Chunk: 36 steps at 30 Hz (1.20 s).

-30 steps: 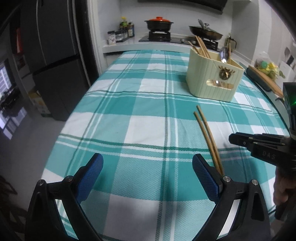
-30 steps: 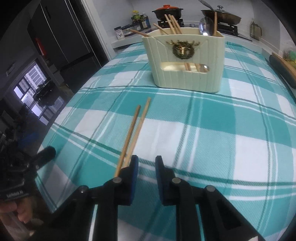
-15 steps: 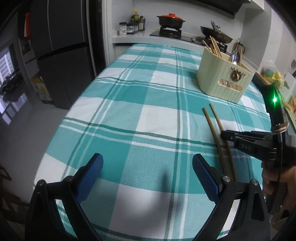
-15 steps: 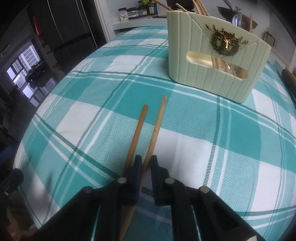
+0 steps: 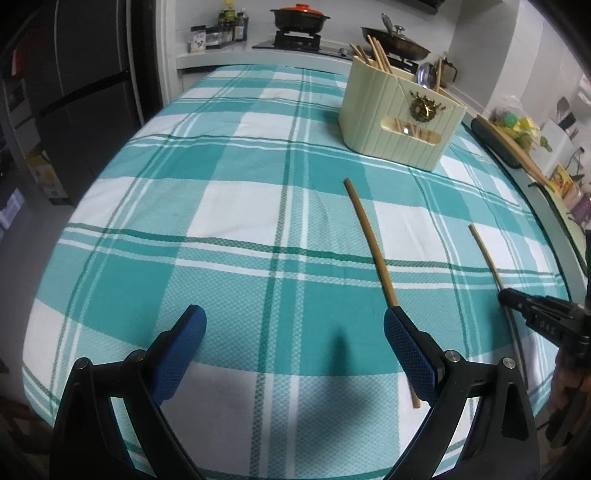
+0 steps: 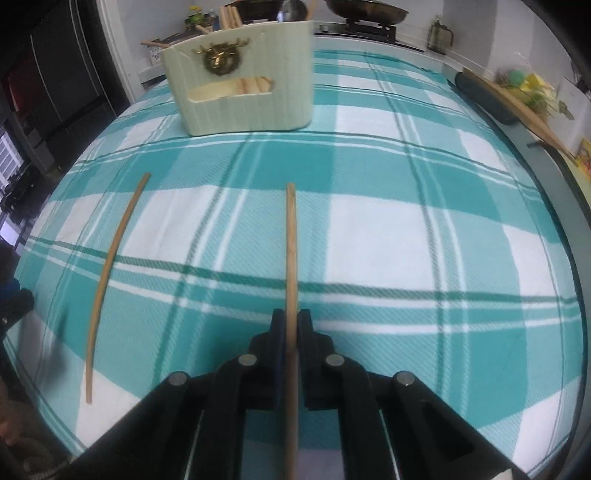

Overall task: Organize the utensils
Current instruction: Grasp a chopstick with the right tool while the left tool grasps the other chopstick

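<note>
My right gripper (image 6: pixel 291 321) is shut on one wooden chopstick (image 6: pixel 291 236), which points ahead over the teal plaid cloth. In the left wrist view that gripper (image 5: pixel 504 297) sits at the right edge with the held chopstick (image 5: pixel 484 251) sticking out of it. The second chopstick (image 5: pixel 371 247) lies flat on the cloth, its near part passing behind my left gripper's right finger. That same stick (image 6: pixel 110 258) shows far left in the right wrist view. My left gripper (image 5: pixel 295 332) is open and holds nothing. The cream utensil holder (image 5: pixel 400 114) stands further back with several chopsticks and a spoon inside.
The table's right edge (image 5: pixel 546 206) borders a dark mat and a wooden board (image 5: pixel 517 155). A stove with a red-lidded pot (image 5: pixel 299 16) and a pan (image 5: pixel 399 38) stands beyond the table. A dark fridge (image 5: pixel 85 92) is at the left.
My right gripper closed on one chopstick and carried it to the right, away from the other. The two sticks, once side by side, now lie well apart. My left gripper stayed open.
</note>
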{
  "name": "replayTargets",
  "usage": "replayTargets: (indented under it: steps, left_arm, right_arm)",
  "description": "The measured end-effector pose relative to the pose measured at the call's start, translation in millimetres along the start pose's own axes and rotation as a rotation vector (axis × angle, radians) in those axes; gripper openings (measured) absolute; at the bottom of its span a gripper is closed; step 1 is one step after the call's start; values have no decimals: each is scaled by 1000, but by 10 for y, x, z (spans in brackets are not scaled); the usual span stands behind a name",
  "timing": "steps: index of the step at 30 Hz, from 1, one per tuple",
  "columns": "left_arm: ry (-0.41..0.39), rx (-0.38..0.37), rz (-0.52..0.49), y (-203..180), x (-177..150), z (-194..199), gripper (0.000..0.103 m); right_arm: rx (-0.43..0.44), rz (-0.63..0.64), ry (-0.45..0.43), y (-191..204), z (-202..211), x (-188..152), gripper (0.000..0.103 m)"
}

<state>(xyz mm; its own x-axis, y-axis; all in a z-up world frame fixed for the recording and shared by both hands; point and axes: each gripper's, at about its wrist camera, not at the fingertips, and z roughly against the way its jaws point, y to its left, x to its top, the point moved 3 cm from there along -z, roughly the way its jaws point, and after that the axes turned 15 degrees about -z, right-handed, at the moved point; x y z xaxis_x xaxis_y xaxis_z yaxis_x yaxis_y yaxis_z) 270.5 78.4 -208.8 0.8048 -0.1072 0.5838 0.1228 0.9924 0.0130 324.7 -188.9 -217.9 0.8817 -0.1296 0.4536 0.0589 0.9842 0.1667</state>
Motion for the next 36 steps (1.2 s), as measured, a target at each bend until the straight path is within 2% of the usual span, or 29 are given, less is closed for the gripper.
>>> replayTargets:
  steps: [2,5,7,15,20,23,24,26,28,29,30,33,36]
  left_arm:
    - [7,-33,-3,-64,37,-40,97]
    - [10,-81,-2,-143,115,-89,97]
    - [24,-103,-19,-201,176,-154,97]
    - [99,-51,-68,-279,376,-535,97]
    - [142,-26,-117,-301,601,-840,92]
    - [163,-15,-163,-347,777,-959,80]
    - [165,-20,-171,-355,834,-987,73]
    - [158,-23,-174,-358,936,-1024,54]
    - [153,-22,-173,-349,1016,-1054,20]
    - [152,-35,-166,-342,1044,-1066,11]
    - [148,-56,-154,-337,1059,-1071,8]
    - [122,-67,-154,-357,1066,-1047,5]
    - [51,-95,-138,-357,1082,-829,4]
  right_arm:
    - [9,0,11,-102,57,-56,12]
    - [25,23,-1,-160,163,-65,26]
    - [39,41,-9,-149,205,-24,26]
    - [42,105,73,-125,1,76,26]
    - [39,162,58,-27,-102,204,26]
    - [52,168,63,44,-209,386,26]
    - [58,169,66,67,-246,446,25]
    - [68,174,73,113,-317,569,25]
    - [68,172,68,157,-380,678,21]
    - [70,174,64,181,-407,722,18]
    - [63,180,57,203,-434,759,9]
    - [60,170,42,219,-485,840,7]
    - [85,126,27,183,-455,885,7]
